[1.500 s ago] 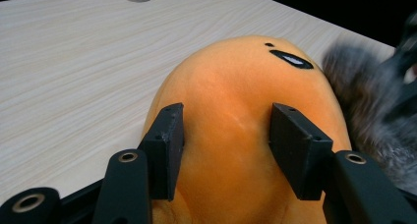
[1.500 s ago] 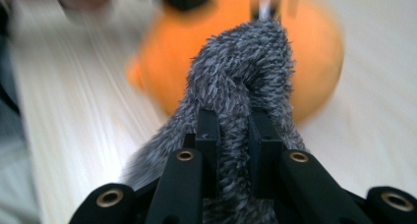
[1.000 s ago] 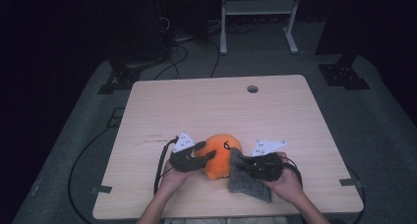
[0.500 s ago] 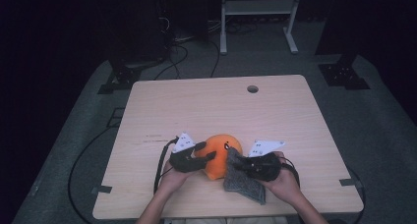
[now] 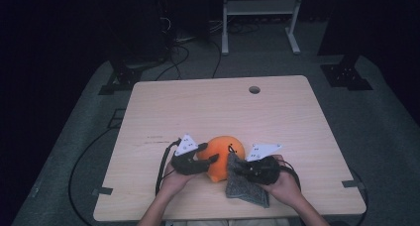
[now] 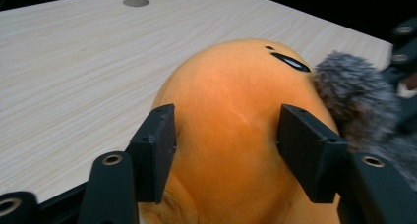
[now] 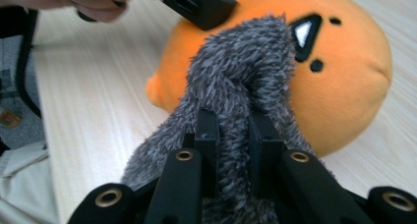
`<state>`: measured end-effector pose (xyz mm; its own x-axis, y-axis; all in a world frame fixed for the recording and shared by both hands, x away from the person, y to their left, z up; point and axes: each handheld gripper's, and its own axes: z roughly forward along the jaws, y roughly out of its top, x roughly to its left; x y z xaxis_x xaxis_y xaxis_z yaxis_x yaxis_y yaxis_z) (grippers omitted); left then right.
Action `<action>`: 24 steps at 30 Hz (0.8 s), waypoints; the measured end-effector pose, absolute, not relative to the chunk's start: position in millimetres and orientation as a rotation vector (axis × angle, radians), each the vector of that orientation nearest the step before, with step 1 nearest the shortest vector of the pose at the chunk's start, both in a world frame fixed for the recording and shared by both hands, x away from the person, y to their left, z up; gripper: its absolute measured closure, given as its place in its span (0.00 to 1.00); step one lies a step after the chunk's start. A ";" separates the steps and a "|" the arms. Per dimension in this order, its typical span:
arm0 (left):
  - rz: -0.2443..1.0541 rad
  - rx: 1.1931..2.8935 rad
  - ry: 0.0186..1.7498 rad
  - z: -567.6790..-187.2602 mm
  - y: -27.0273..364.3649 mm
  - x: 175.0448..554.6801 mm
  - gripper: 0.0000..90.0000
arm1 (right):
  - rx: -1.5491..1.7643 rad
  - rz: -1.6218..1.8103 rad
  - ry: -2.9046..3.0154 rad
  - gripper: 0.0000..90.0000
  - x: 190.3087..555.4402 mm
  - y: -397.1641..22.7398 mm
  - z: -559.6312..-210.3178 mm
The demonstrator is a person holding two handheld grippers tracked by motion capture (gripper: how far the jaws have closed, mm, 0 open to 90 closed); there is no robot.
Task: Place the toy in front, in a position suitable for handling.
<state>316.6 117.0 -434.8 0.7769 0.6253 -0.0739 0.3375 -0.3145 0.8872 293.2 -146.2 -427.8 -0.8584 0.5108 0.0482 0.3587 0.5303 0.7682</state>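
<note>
Two grippers are held low at the near edge of the desk (image 5: 277, 112), one in each hand; between them lies an orange plush (image 5: 224, 154) with a small black face, resting on the wood; a grey furry cloth (image 5: 245, 189) is draped against its right side and trails toward the desk edge. The left gripper (image 6: 223, 145) is set over the plush; its fingers (image 6: 157, 153) stand on either side of the orange body and have just been opening; whether the pads press it cannot be told. The right gripper (image 7: 233, 145) is clamped on a fold of the cloth, fingers (image 7: 209, 140) closed tight on the fur; the cloth rises past them and touches the plush beside its face.
</note>
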 end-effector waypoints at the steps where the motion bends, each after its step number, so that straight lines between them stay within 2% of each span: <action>1: 0.336 1.933 0.722 -434.6 117.7 316.2 0.48 | 0.761 1.232 2.581 0.86 296.2 -148.8 -428.8; 6: 0.317 1.968 0.692 -433.5 119.0 314.8 0.52 | 0.864 1.204 2.532 0.86 306.2 -164.0 -428.4; 11: 0.312 1.975 0.683 -433.4 118.7 314.2 0.52 | 0.832 1.372 2.484 0.86 299.1 -162.5 -414.0; 17: 0.319 1.963 0.710 -433.4 118.8 315.4 0.50 | 0.839 1.229 2.602 0.86 303.0 -155.7 -432.4; 21: 0.320 1.947 0.741 -433.3 121.5 317.4 0.45 | 0.810 1.201 2.645 0.86 297.5 -154.7 -432.0; 24: 0.318 1.933 0.794 -433.4 121.6 319.5 0.31 | 0.804 1.183 2.652 0.85 298.2 -153.2 -434.0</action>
<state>319.5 121.6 -433.4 0.7519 0.6495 -0.1131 0.3921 -0.3027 0.8687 298.2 -153.2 -434.0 -0.8500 0.5180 0.0954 0.4171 0.5514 0.7225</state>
